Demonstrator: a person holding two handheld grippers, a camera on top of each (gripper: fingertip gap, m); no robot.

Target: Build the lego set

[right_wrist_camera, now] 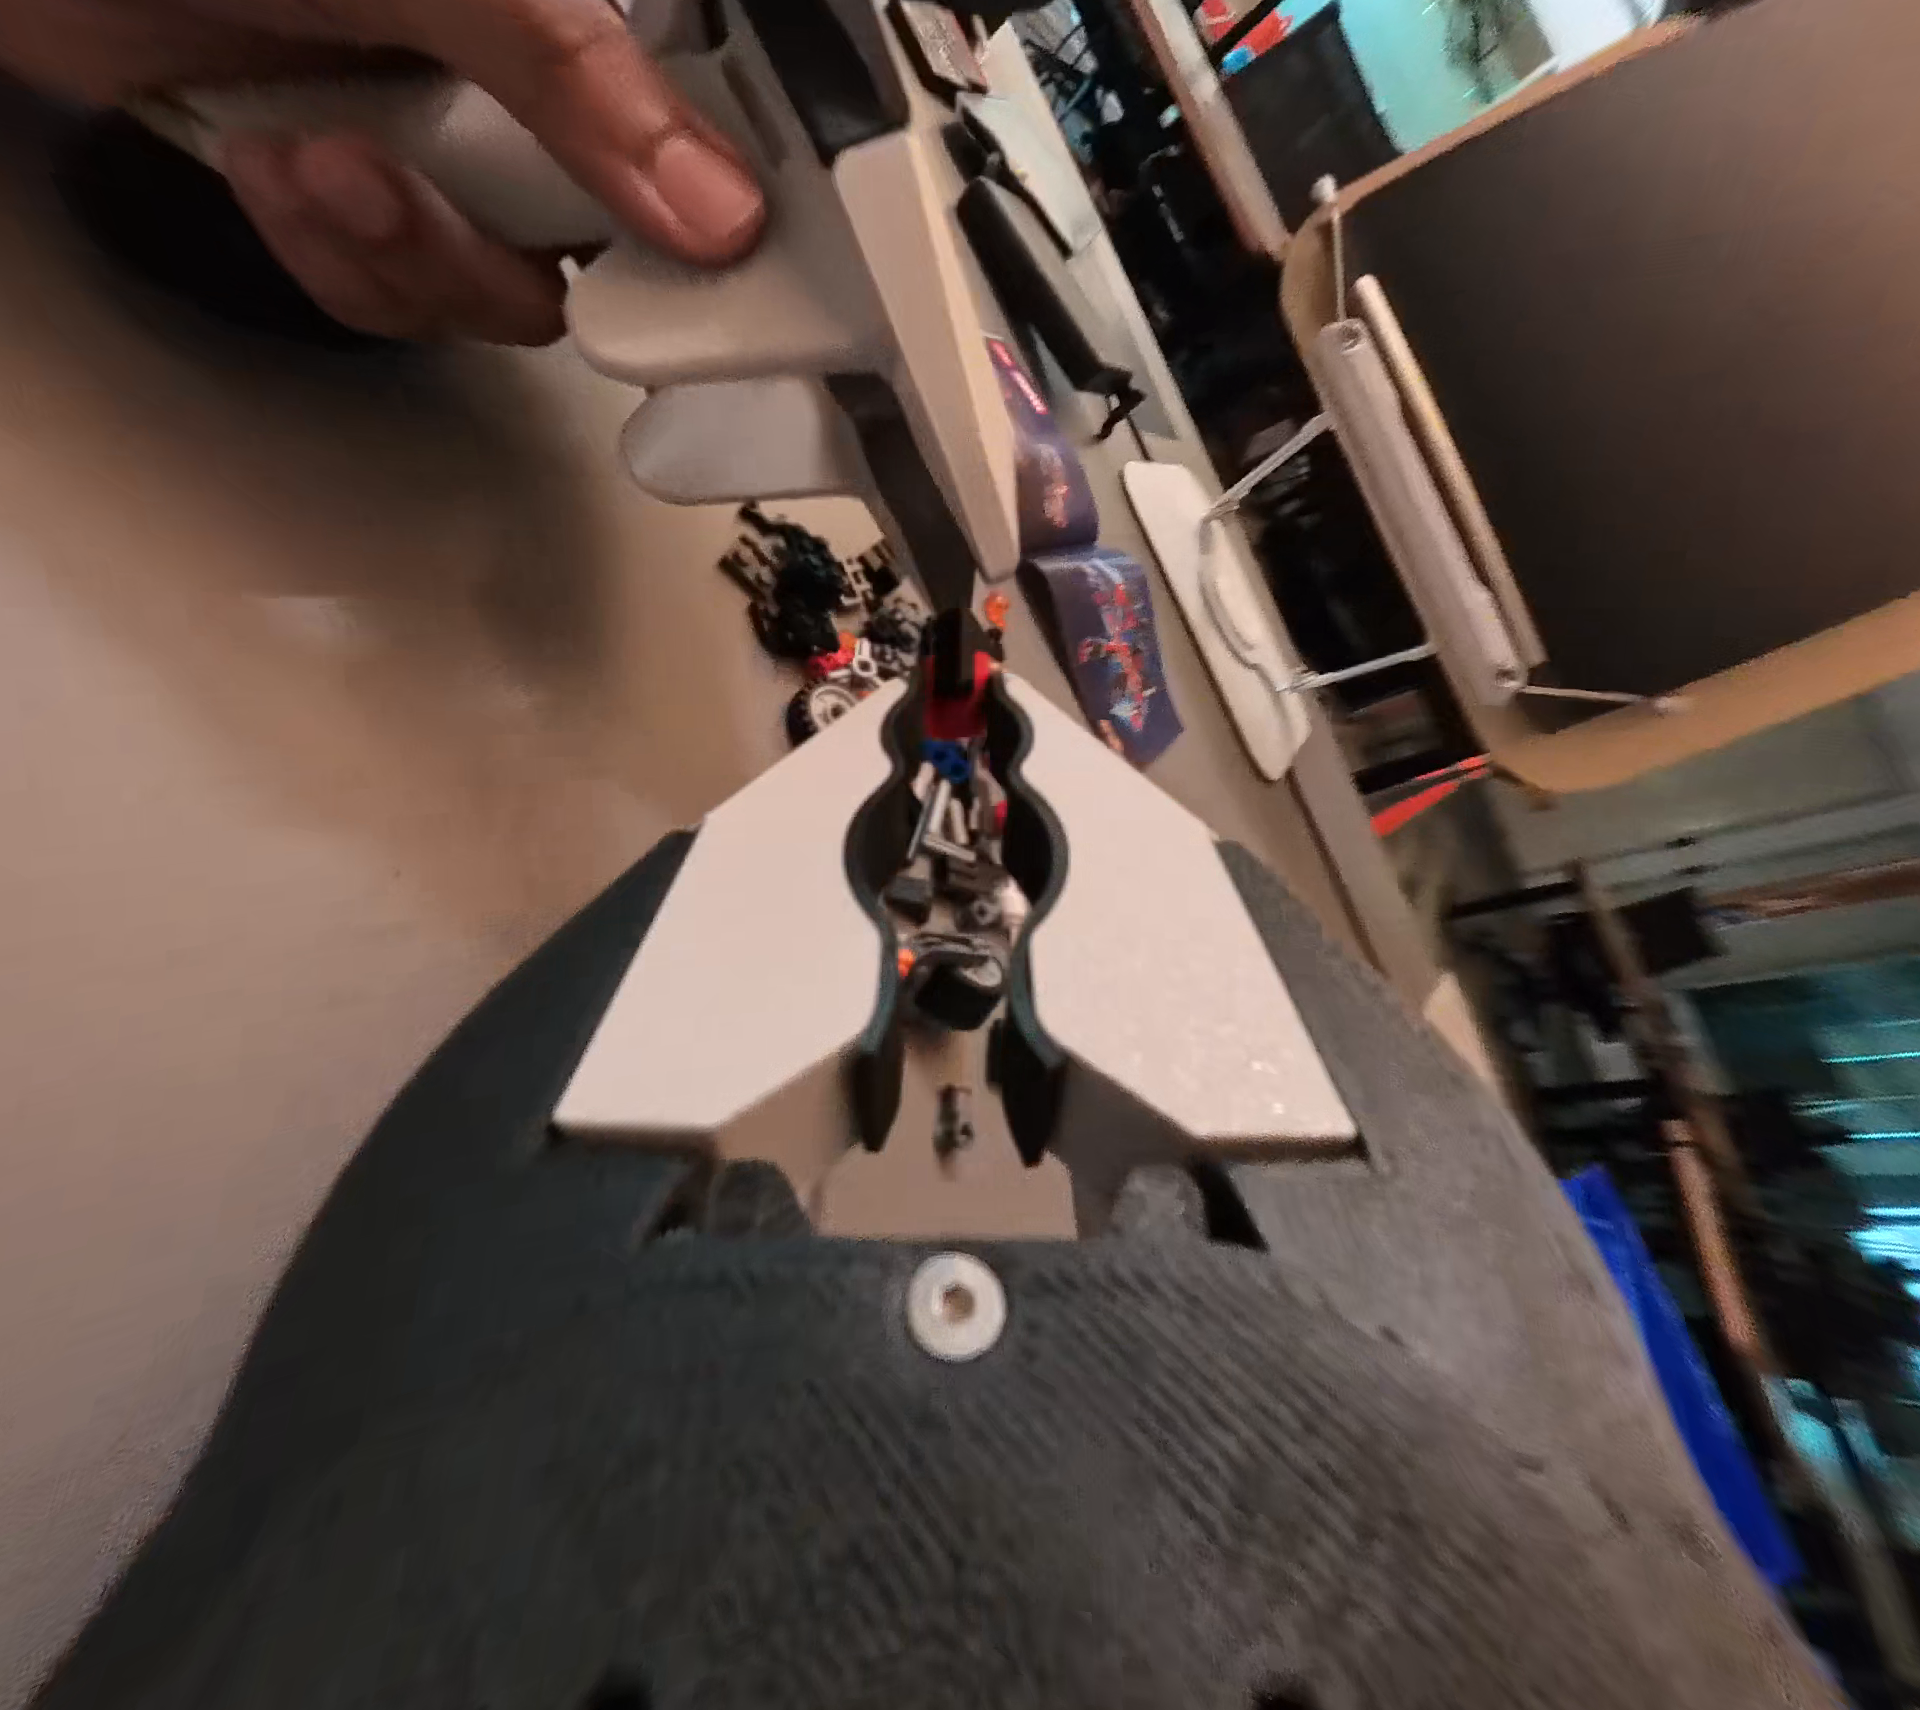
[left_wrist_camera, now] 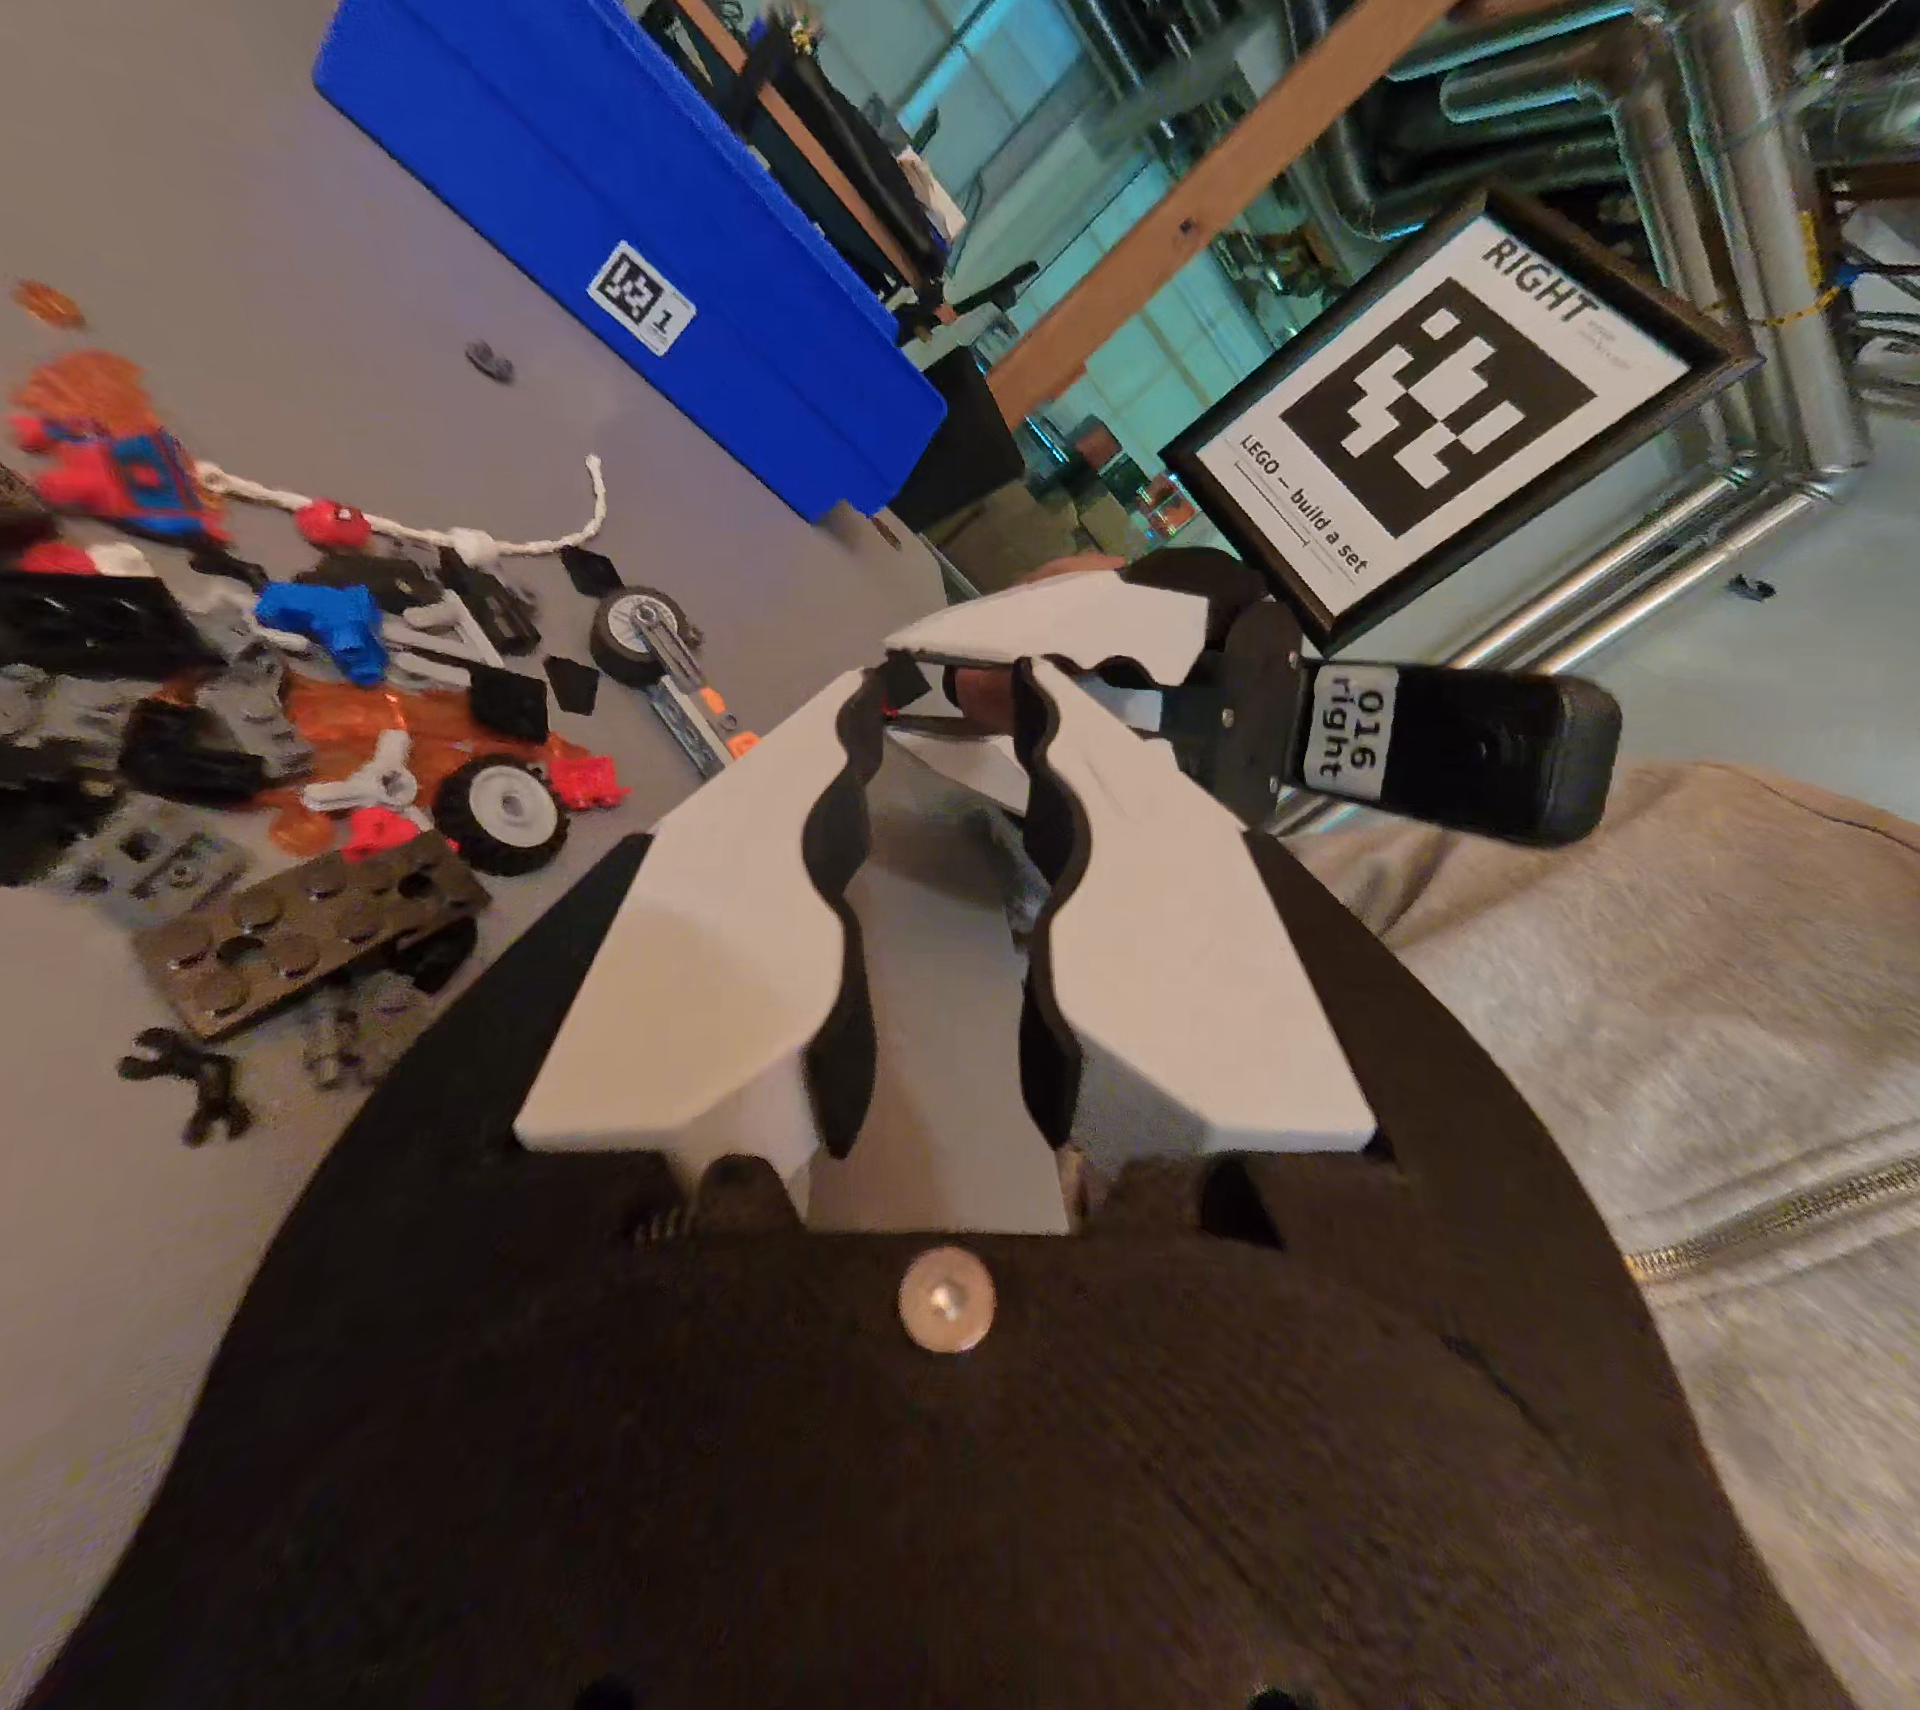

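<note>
A small red, blue and black brick figure [right_wrist_camera: 951, 704] is pinched at the tips of the right gripper [right_wrist_camera: 954, 704], jaws nearly pressed together around it. The left gripper [left_wrist_camera: 940, 704] is held with jaws spread, nothing between them; its tips sit just beside the right gripper's white body [left_wrist_camera: 1049, 621]. In the left wrist view a loose pile of toy brick parts [left_wrist_camera: 260, 725] lies on the grey surface [left_wrist_camera: 260, 226] at 9 o'clock: wheels [left_wrist_camera: 504, 813], a black studded plate [left_wrist_camera: 301, 933], orange transparent pieces [left_wrist_camera: 353, 725]. A blue bin [left_wrist_camera: 582, 185] stands at 11 o'clock. In the right wrist view a hand [right_wrist_camera: 343, 50] grips the left gripper's handle at 11 o'clock; a booklet [right_wrist_camera: 1101, 663] lies at 1 o'clock.
</note>
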